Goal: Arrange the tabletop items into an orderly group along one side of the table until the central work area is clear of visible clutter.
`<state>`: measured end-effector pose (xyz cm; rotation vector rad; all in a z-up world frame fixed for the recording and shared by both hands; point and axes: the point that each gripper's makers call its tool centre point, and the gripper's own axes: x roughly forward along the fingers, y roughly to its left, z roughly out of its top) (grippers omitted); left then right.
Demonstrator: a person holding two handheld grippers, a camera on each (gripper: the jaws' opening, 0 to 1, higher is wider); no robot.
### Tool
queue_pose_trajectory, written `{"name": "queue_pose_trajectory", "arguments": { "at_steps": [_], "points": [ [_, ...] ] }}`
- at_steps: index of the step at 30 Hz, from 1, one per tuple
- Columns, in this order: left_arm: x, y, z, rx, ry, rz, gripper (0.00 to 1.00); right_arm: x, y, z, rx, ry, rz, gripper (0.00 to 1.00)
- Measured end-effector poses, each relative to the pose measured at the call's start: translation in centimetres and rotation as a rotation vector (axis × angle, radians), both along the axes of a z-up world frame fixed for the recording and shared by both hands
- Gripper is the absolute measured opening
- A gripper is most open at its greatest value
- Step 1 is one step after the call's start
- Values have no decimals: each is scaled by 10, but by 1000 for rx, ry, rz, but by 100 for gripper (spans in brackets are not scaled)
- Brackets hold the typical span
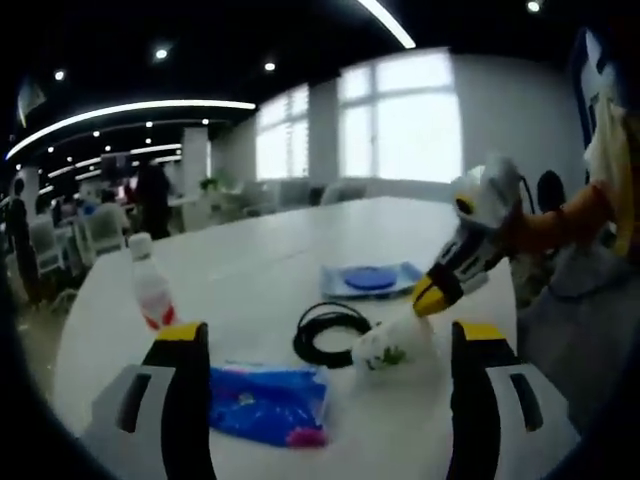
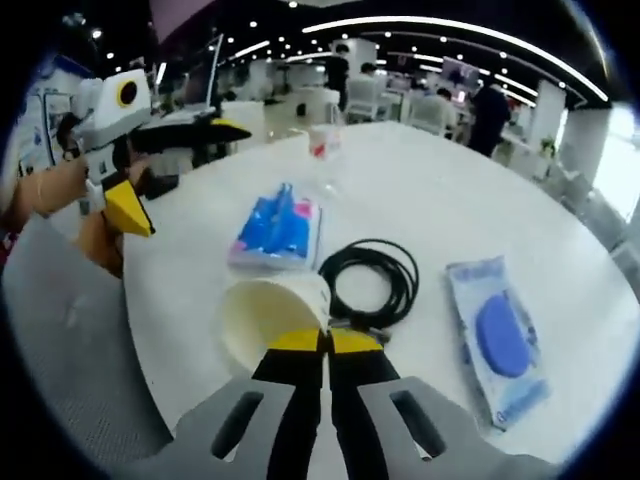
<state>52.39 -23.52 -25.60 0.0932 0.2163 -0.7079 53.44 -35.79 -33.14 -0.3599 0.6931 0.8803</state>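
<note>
Right hand-held gripper is closed on the rim of the paper cup, tipped on its side beside the coiled black cable. Left hand-held gripper stands wide open and empty, farther off.

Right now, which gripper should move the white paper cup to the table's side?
Right. The right gripper is already shut on the rim of the paper cup, which lies tipped beside the black cable coil. The left gripper is open and nearer the blue packet.
</note>
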Motion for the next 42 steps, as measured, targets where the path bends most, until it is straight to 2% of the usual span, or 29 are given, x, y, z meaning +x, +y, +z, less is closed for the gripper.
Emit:
{"name": "queue_pose_trajectory", "arguments": {
  "at_steps": [4, 8, 11, 17, 19, 25, 38, 42],
  "points": [
    [-3, -3, -1, 7, 5, -14, 98, -4, -3, 5, 25, 60, -41, 1],
    [-8, -11, 0, 22, 1, -55, 98, -8, -11, 10, -7, 95, -66, 1],
    [-11, -17, 0, 44, -10, -80, 95, -14, -14, 17, 14, 152, -112, 1],
    [-18, -30, 3, 67, -20, -139, 96, -21, -12, 35, 40, 221, -117, 1],
    [-20, -33, 3, 92, -35, -159, 95, -23, -9, 43, 47, 226, -111, 1],
    [-29, -48, 9, 135, -65, -223, 93, -36, 5, 57, 48, 283, -47, 1],
    [-48, -67, 6, 282, -129, -337, 87, -56, 20, 64, -3, 287, 58, 1],
    [-52, -71, 5, 303, -135, -364, 80, -62, 23, 65, -6, 295, 80, 1]
  ]
}}
